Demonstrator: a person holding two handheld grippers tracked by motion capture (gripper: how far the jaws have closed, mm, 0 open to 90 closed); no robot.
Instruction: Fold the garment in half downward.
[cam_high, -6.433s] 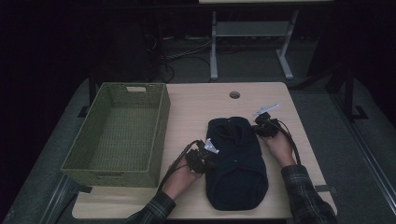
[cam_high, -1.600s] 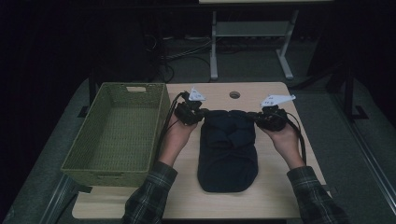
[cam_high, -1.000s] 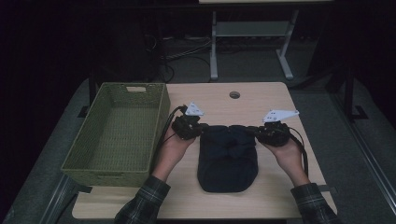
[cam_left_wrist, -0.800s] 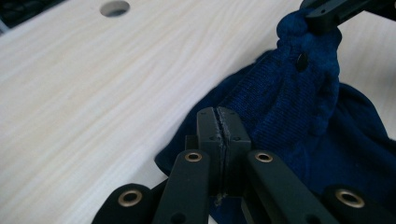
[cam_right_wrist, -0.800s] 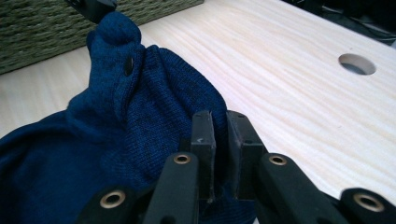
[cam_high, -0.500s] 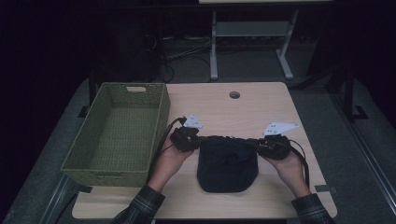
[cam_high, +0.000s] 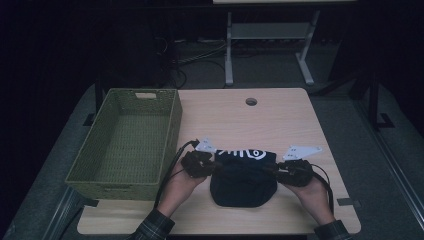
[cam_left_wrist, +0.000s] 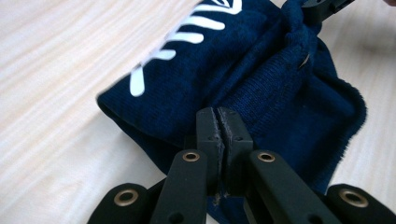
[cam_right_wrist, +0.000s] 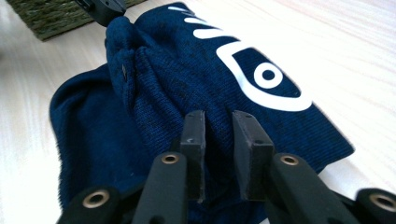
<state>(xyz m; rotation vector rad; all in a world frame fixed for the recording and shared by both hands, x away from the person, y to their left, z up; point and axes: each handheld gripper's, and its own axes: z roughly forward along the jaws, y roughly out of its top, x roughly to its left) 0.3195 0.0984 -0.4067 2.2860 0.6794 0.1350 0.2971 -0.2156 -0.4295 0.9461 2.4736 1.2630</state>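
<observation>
Fabric (cam_left_wrist: 280, 93) hides whatever left gripper (cam_left_wrist: 218, 122) fingers pinch.

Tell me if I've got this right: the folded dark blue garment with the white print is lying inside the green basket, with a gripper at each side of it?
Not quite. The dark blue garment lies on the wooden table, beside the green basket, not in it; the high view shows this. The left gripper and right gripper are indeed at its sides.

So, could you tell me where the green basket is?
In the high view, the green basket sits along the table's left edge, left of the folded navy garment.
</observation>
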